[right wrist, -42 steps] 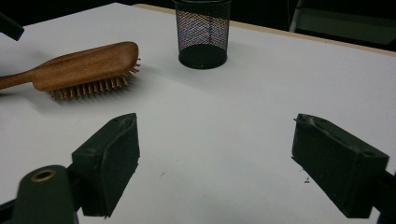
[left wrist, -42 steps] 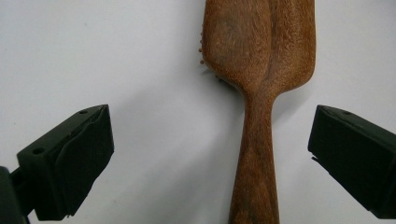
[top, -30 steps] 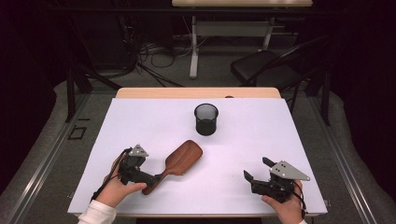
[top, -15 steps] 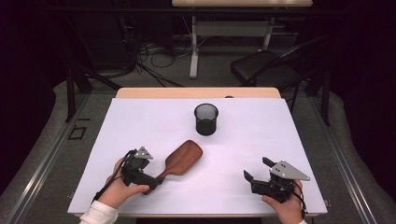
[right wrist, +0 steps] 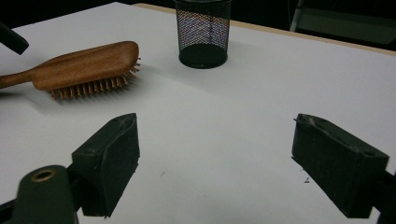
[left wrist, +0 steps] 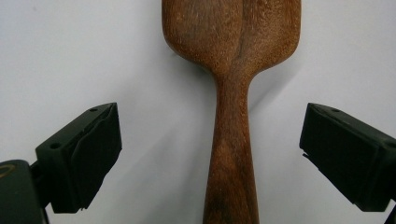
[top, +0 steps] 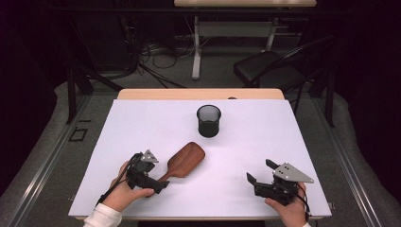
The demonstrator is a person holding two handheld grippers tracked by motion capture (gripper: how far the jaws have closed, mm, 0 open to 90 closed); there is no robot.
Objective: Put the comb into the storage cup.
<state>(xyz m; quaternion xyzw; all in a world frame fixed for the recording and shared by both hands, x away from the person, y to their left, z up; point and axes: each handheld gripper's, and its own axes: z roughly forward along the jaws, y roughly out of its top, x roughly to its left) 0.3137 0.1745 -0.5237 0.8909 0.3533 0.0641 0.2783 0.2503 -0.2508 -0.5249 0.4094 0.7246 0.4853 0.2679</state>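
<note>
Left gripper (left wrist: pixel 210 163) advanced, jaws straddling hairbrush (left wrist: pixel 231 93) handle

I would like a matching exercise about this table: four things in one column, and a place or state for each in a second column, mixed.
Things:
1. wooden hairbrush
2. mesh cup
3. left gripper
4. right gripper

Places or states:
A. open, with nothing between its jaws
B. upright at the far middle of the table
C. lies bristles down
D. open, jaws either side of the brush handle

Pairs: 1-C, 2-B, 3-D, 4-A
</note>
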